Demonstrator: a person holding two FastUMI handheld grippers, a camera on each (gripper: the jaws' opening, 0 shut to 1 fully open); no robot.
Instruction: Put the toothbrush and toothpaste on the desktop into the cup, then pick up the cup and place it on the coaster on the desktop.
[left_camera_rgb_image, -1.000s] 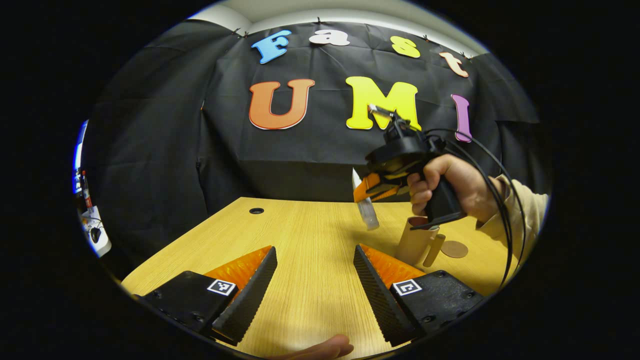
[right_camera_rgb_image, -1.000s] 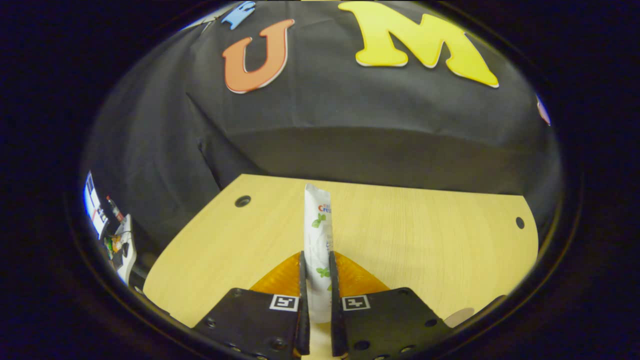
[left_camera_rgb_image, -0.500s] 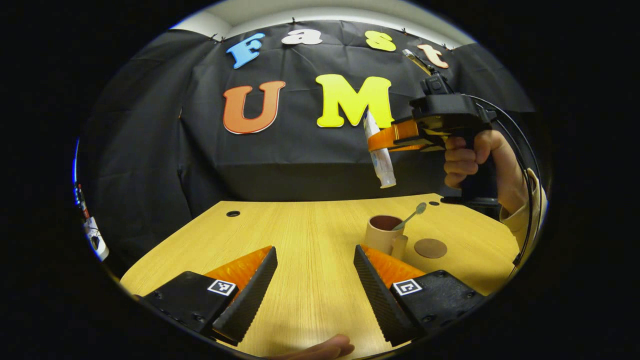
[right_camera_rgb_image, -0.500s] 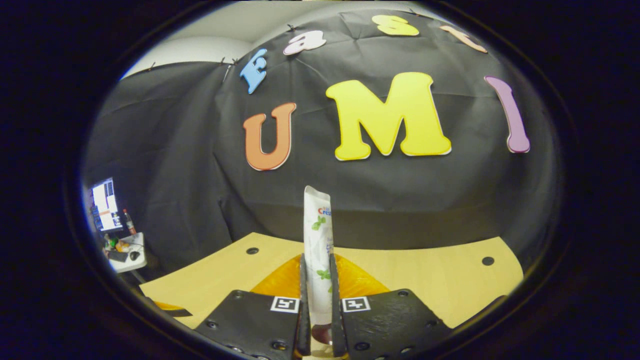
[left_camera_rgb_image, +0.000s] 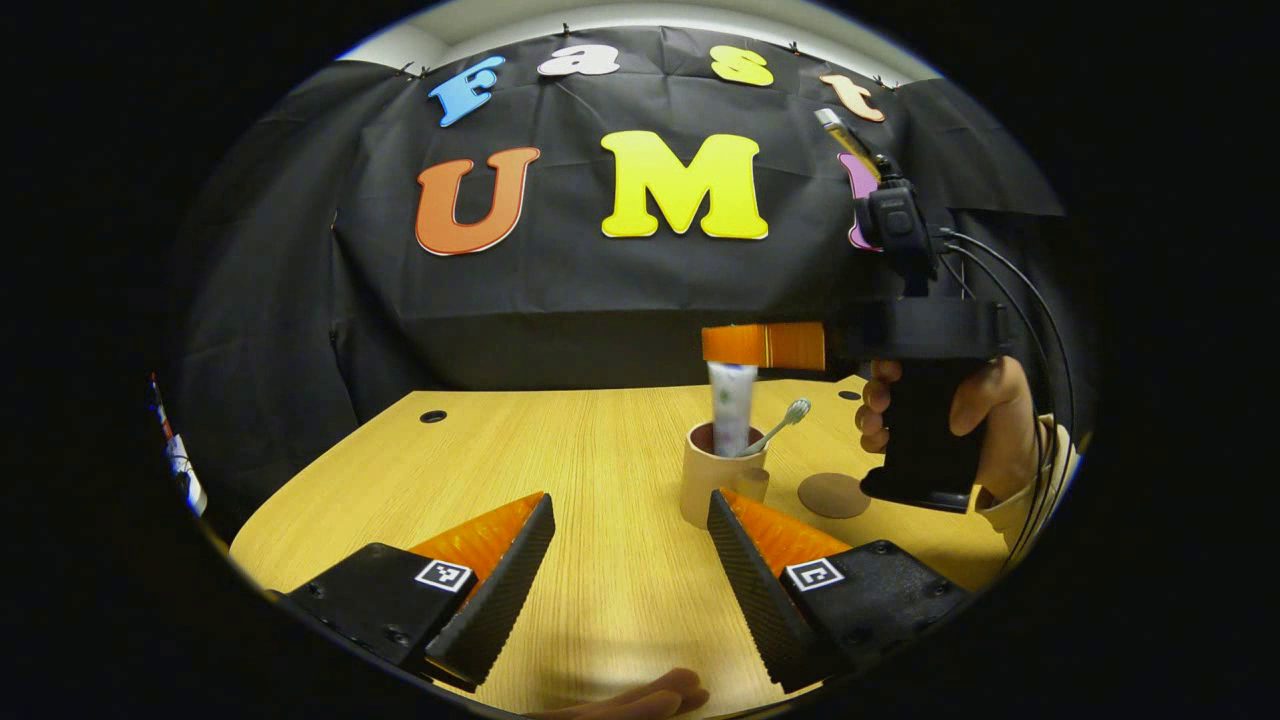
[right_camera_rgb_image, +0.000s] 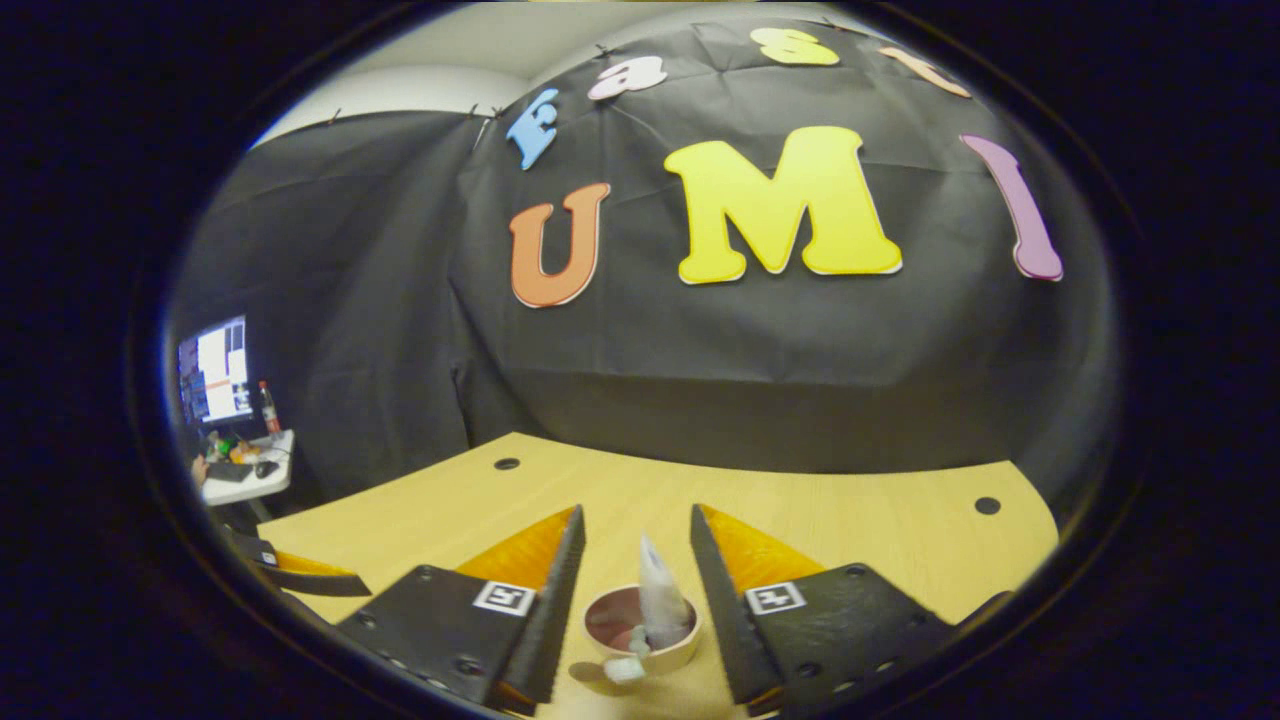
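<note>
Toothpaste (right_camera_rgb_image: 660, 600) and toothbrush (left_camera_rgb_image: 780, 427) stand in cup (left_camera_rgb_image: 720, 487). Right tool (right_camera_rgb_image: 628, 590) apart above it; left tool (left_camera_rgb_image: 630, 570) apart. Lift clear before gripping cup for coaster (left_camera_rgb_image: 833, 495).

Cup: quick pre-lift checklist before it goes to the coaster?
1. Toothpaste in the cup: ok.
2. Toothbrush in the cup, head leaning out over the rim: ok.
3. Right gripper open, off the tube: ok.
4. Coaster bare, beside the cup: ok.
5. Left gripper open, holding nothing: ok.
6. Tube stable when the cup moves: cannot tell.
</note>
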